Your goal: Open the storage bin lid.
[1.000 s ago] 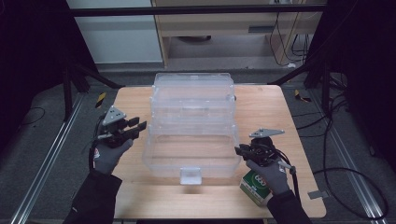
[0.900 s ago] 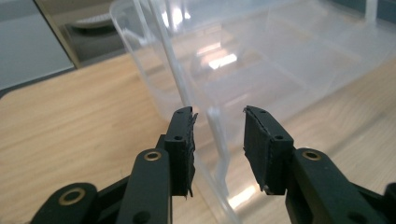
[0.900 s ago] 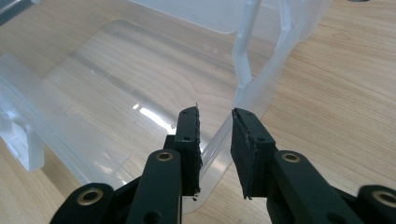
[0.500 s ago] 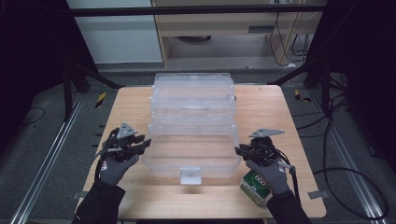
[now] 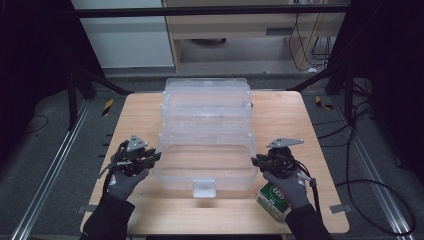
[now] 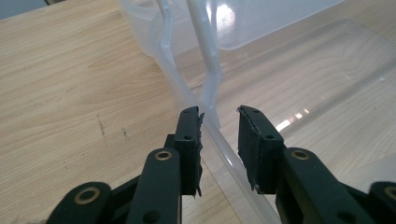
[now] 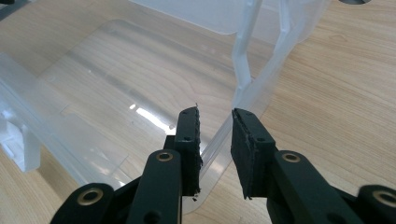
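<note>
Two hand-held grippers straddle side rims of clear plastic box (image 5: 205, 145) at worktop (image 5: 140, 107) centre. Left hand-held gripper (image 6: 218, 140) has just been closing, rim between jaws, gap remaining. Right hand-held gripper (image 7: 215, 140) narrow, rim between, contact unclear. Box likely light, flexible, slippery; grip both rims evenly.

left gripper (image 5: 150, 159) lowered onto clear box (image 5: 205, 165) rim, jaws just closing, seemingly untouched

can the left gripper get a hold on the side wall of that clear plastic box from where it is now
Probably yes. The left gripper already straddles the near rim of the clear plastic box, one jaw outside the wall and one inside. Its jaws have just been closing, with a gap still showing at each pad. Nothing blocks them.
</note>
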`<action>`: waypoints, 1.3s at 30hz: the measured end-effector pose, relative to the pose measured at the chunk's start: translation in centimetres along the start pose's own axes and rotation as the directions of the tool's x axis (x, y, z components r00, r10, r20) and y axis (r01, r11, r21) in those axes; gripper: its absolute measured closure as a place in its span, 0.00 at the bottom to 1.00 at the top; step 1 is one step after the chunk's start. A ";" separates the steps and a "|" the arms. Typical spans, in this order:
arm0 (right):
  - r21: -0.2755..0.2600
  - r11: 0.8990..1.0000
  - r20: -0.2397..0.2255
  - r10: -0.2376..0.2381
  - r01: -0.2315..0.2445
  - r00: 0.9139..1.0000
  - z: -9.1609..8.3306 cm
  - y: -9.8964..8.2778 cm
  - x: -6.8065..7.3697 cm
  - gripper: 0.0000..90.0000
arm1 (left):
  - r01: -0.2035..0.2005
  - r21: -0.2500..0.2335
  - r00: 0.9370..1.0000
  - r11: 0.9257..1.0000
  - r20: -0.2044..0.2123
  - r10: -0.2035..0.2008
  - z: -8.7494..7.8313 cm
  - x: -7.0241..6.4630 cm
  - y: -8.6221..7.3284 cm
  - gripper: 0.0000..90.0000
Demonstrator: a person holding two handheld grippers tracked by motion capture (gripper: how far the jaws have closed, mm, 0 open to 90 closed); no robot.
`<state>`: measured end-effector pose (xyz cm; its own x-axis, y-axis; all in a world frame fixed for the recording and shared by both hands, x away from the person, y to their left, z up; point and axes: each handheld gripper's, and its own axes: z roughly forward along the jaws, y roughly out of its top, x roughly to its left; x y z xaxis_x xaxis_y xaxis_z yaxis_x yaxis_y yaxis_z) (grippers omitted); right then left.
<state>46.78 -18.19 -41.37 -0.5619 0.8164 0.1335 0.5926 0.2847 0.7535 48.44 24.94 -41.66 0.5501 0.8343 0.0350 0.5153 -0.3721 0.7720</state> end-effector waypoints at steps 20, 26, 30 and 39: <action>0.010 1.000 0.006 0.001 -0.001 1.000 0.0 0.1 0.3 0.81 | -0.002 -0.024 1.000 1.000 -0.018 0.001 0.0 0.1 0.0 0.81; 0.009 1.000 0.006 -0.003 0.003 1.000 0.0 0.1 0.3 0.80 | -0.006 -0.031 1.000 1.000 -0.012 0.005 -0.1 0.2 -0.1 0.80; 0.010 1.000 0.009 -0.004 0.004 1.000 0.0 0.1 0.3 0.80 | -0.003 -0.058 1.000 0.998 0.007 0.003 -0.5 0.2 0.0 0.77; -0.030 0.999 0.005 -0.029 0.030 1.000 -1.4 0.7 0.7 0.70 | 0.020 -0.147 1.000 0.989 -0.003 -0.020 -3.0 1.2 0.4 0.65</action>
<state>46.00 -18.15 -39.84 -0.5760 0.8103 0.1079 0.5580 0.2933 0.7762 47.34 27.05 -39.34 0.5377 0.8429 0.0211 0.4240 -0.2919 0.8573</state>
